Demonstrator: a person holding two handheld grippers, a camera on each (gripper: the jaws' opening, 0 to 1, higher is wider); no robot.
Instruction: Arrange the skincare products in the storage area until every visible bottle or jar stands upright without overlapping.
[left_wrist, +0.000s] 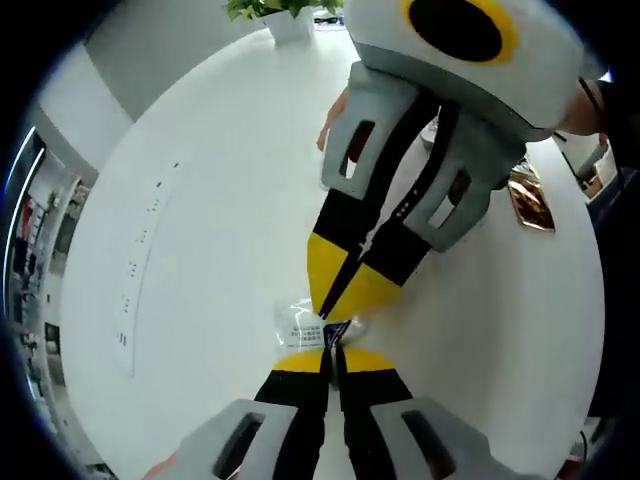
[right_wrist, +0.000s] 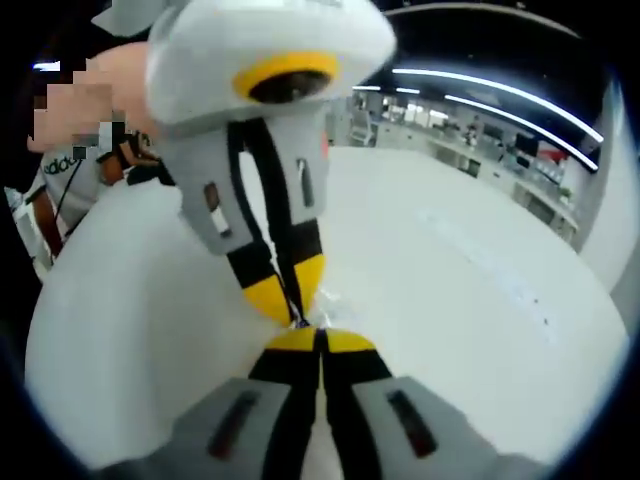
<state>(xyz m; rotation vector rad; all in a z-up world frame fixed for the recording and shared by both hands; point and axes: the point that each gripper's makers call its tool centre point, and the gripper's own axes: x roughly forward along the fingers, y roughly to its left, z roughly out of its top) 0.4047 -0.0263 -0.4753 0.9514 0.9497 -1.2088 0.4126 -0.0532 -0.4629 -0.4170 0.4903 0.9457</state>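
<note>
The left gripper (left_wrist: 331, 362) and the right gripper (left_wrist: 340, 295) met tip to tip over a white surface (left_wrist: 200, 230), both sets of fingers drawn narrow and pinching a small clear packet (left_wrist: 305, 325) between them. The packet lay crumpled on the surface at the tips; it carried dark print too small to read.

In the left gripper view, the right gripper came down from the upper right. Behind it sat a shiny copper-coloured item (left_wrist: 530, 200) near the far edge, and a potted plant (left_wrist: 285, 15) in a white pot stood at the top. A long strip with small marks (left_wrist: 140, 265) ran along the surface.

In the right gripper view, the left gripper (right_wrist: 290, 300) hung above the right gripper (right_wrist: 320, 340). A person (right_wrist: 70, 175) stood at left; their shirt read "adid". Ceiling light strips (right_wrist: 500, 95) crossed a room behind.
</note>
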